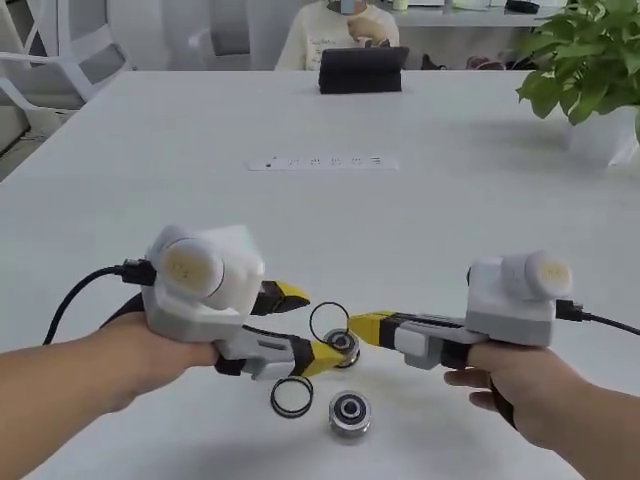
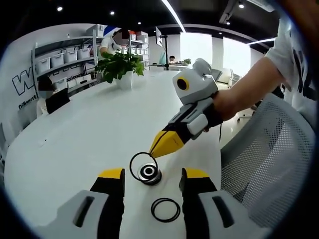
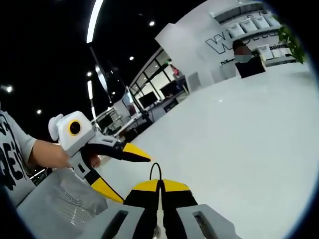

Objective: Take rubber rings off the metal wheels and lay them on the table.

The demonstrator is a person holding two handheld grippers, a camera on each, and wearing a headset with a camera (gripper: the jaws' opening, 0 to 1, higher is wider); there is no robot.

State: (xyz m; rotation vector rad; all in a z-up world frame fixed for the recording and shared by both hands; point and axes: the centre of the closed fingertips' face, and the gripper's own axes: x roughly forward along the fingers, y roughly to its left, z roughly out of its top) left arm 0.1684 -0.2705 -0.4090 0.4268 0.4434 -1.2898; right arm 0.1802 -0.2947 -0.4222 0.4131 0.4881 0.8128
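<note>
Entry: left gripper (image 1: 308,323), white body with yellow-tipped jaws, spread wide and held low over the white table (image 1: 200,150). A small silver metal wheel with a dark hub (image 1: 343,343) sits between and just ahead of its tips. The lower tip is against or just beside the rim; which, cannot tell. The placement is judged to be a brace, so the wheel does not slide while its ring is pulled. Entry: right gripper (image 1: 362,327), entering from 3 o'clock with jaws pressed together, pinching a thin black rubber ring (image 1: 311,322) at its edge. The ring stands tilted above the wheel and leans toward 11 o'clock, its low side apparently at the rim. It is judged partly peeled and not yet free, and the pinch at the edge gives a lever for lifting it off. Entry: second black rubber ring (image 1: 273,398), lying flat on the table at 7 o'clock from the braced wheel, already laid down. Entry: second metal wheel (image 1: 349,410), at 6 o'clock, bare, standing apart from both grippers. Progress is judged as one ring done and one in hand.
</note>
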